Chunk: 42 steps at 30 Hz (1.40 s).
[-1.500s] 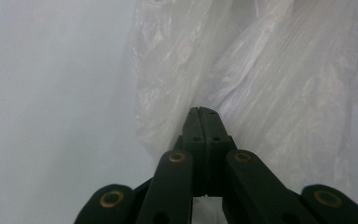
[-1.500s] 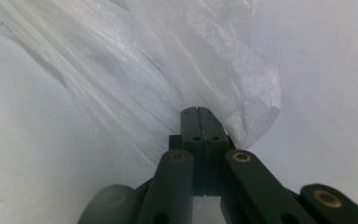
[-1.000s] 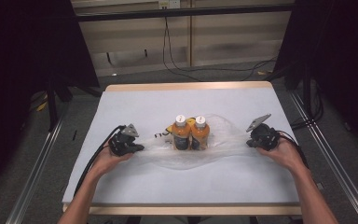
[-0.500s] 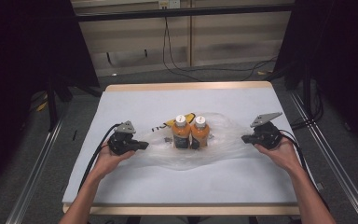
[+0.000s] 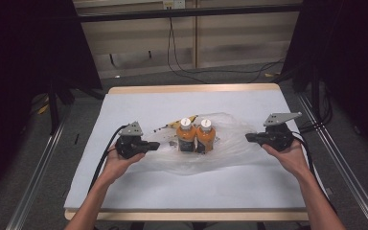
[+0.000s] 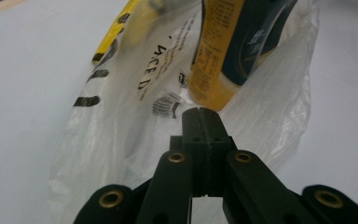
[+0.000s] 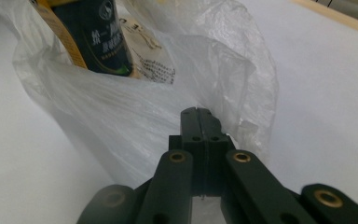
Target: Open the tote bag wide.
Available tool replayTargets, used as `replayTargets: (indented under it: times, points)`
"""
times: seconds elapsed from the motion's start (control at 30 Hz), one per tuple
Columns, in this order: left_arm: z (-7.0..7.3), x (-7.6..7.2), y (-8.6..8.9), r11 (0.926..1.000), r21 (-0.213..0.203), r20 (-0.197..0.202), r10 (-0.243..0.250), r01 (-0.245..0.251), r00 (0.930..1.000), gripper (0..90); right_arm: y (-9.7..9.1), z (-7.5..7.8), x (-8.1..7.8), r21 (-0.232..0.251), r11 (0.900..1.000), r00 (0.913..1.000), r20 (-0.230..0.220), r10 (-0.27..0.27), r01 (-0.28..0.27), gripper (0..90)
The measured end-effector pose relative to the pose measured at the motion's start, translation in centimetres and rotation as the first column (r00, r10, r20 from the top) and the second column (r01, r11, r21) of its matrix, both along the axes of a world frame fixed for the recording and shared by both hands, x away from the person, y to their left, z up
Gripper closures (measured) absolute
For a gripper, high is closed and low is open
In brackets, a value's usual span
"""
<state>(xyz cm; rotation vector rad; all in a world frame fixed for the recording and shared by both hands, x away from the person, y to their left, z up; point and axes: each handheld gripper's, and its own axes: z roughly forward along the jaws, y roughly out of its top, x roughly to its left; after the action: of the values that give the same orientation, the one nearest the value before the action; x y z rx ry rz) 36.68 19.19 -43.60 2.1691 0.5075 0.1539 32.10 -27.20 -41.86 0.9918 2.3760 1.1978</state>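
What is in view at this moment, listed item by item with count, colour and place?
bottles: two, orange with white caps, upright side by side at the table's middle, inside the bag
plastic bag: one, clear with black print, spread around the bottles, pulled out to both sides
yellow packet: one, yellow, behind the bottles in the bag; what it is cannot be told
table: one, white top with a wooden edge
cables: several, black, on the floor behind the table
left gripper: one, black, left of the bottles, jaws shut on the bag's edge
right gripper: one, black, right of the bottles, jaws shut on the bag's edge
hands: two, bare forearms coming in from the bottom
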Motion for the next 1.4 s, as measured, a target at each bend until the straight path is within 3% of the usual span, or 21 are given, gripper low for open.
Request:
replayTargets:
  times: [0.1, 0.33, 0.57, 0.67, 0.77, 0.93, 1.07, 1.1, 1.13, 1.27, 1.3, 1.4]
  points:
    - [0.1, -0.4, -0.7, 0.9997, -0.018, 0.003, -0.019, 0.019, 0.9998, 90.0, 0.2, 0.3, -0.2, 0.025, 0.9997, 0.9999, 0.011, 0.004, -0.004, 90.0]
    - [0.4, -1.1, -2.4, 0.9972, -0.055, 0.000, -0.050, 0.050, 0.9987, 90.0, 1.5, 0.4, -0.1, 0.027, 0.9991, 0.9994, 0.015, 0.031, -0.031, 90.0]
    - [0.8, -1.9, -5.5, 0.9895, -0.100, -0.004, -0.105, 0.105, 0.9944, 90.0, 3.7, 1.0, 0.9, 0.042, 0.9967, 0.9976, 0.004, 0.069, -0.069, 90.0]
    - [0.7, -2.0, -6.6, 0.9889, -0.098, 0.010, -0.111, 0.111, 0.9938, 90.0, 4.5, 1.2, 1.4, 0.041, 0.9955, 0.9963, 0.009, 0.085, -0.086, 90.0]
    - [0.4, -1.7, -8.0, 0.9881, -0.095, 0.004, -0.121, 0.121, 0.9927, 90.0, 6.1, 1.2, 2.5, 0.032, 0.9935, 0.9940, -0.001, 0.109, -0.109, 90.0]
    - [0.0, -1.8, -9.4, 0.9880, -0.094, -0.015, -0.125, 0.123, 0.9921, 90.0, 7.1, 0.7, 3.7, 0.015, 0.9932, 0.9931, -0.022, 0.115, -0.115, 90.0]
    - [-0.6, -1.7, -10.4, 0.9891, -0.083, -0.020, -0.124, 0.122, 0.9921, 90.0, 7.8, -0.4, 4.9, 0.010, 0.9937, 0.9928, -0.041, 0.112, -0.112, 90.0]
    - [-1.1, -1.6, -11.0, 0.9870, -0.110, -0.034, -0.122, 0.117, 0.9920, 90.0, 8.0, -0.9, 5.2, 0.004, 0.9937, 0.9919, -0.060, 0.112, -0.112, 90.0]
    - [-1.0, -1.6, -11.2, 0.9894, -0.092, -0.026, -0.115, 0.112, 0.9931, 90.0, 8.1, -1.2, 5.4, -0.001, 0.9933, 0.9912, -0.066, 0.115, -0.115, 90.0]
    - [-1.3, -1.4, -11.5, 0.9892, -0.084, -0.020, -0.122, 0.120, 0.9923, 90.0, 8.3, -1.7, 5.8, 0.003, 0.9933, 0.9903, -0.078, 0.115, -0.115, 90.0]
    - [-1.5, -1.4, -11.5, 0.9910, -0.054, -0.013, -0.123, 0.122, 0.9923, 90.0, 8.5, -1.8, 6.0, -0.005, 0.9928, 0.9894, -0.083, 0.119, -0.120, 90.0]
    - [-2.0, -1.5, -11.6, 0.9924, -0.037, -0.009, -0.117, 0.117, 0.9930, 90.0, 8.8, -2.1, 6.5, -0.008, 0.9927, 0.9889, -0.089, 0.119, -0.120, 90.0]
